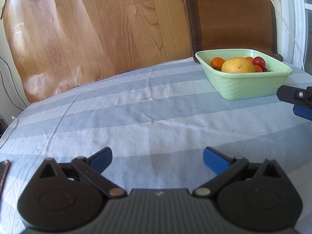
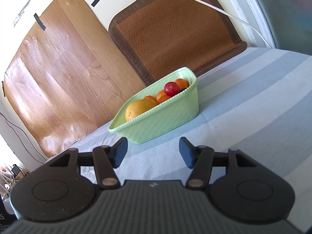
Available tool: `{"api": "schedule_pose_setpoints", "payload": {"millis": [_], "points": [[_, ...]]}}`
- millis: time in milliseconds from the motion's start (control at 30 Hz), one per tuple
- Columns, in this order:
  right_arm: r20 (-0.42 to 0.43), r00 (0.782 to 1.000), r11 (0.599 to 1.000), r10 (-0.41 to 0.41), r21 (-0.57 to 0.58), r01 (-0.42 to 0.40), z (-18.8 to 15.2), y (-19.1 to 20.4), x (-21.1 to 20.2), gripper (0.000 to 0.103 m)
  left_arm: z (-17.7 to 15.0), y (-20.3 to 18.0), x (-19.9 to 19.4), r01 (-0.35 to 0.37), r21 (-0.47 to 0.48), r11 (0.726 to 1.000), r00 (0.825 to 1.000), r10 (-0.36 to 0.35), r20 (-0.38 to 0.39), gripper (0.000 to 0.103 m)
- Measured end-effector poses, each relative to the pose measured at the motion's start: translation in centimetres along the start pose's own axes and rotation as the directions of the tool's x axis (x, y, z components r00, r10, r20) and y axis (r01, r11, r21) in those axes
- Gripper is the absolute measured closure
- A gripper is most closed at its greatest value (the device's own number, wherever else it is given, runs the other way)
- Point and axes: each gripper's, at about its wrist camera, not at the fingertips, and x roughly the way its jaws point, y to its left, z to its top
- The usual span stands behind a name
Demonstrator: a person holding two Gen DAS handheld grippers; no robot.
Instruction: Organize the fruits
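Note:
A pale green basket stands on the striped cloth at the far right. It holds a large yellow fruit, several small oranges and a red fruit. My left gripper is open and empty, low over bare cloth, well short and left of the basket. In the right wrist view the basket lies just ahead of my right gripper, which is open and empty. The yellow fruit, oranges and red fruit show inside. The right gripper's fingertips show at the left view's right edge.
The table wears a blue-and-white striped cloth. A wood-pattern sheet and a brown woven mat lean against the wall behind. A white cable runs down the wall. A phone's edge lies at the near left.

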Motion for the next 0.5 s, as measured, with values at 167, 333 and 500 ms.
{"api": "schedule_pose_setpoints", "payload": {"millis": [167, 333, 500], "points": [[0.0, 1.0, 1.0, 0.0, -0.001, 0.0, 0.1, 0.01, 0.07, 0.042, 0.01, 0.0, 0.02, -0.001, -0.001, 1.0, 1.0, 0.001, 0.0, 0.0], [0.001, 1.0, 1.0, 0.001, 0.0, -0.001, 0.09, 0.0, 0.07, 0.042, 0.0, 0.07, -0.02, -0.003, -0.006, 1.0, 1.0, 0.003, -0.002, 0.0], [0.001, 1.0, 1.0, 0.0, -0.001, 0.0, 0.05, -0.01, 0.03, 0.042, -0.01, 0.06, -0.01, -0.004, -0.005, 1.0, 1.0, 0.004, -0.001, 0.0]]}}
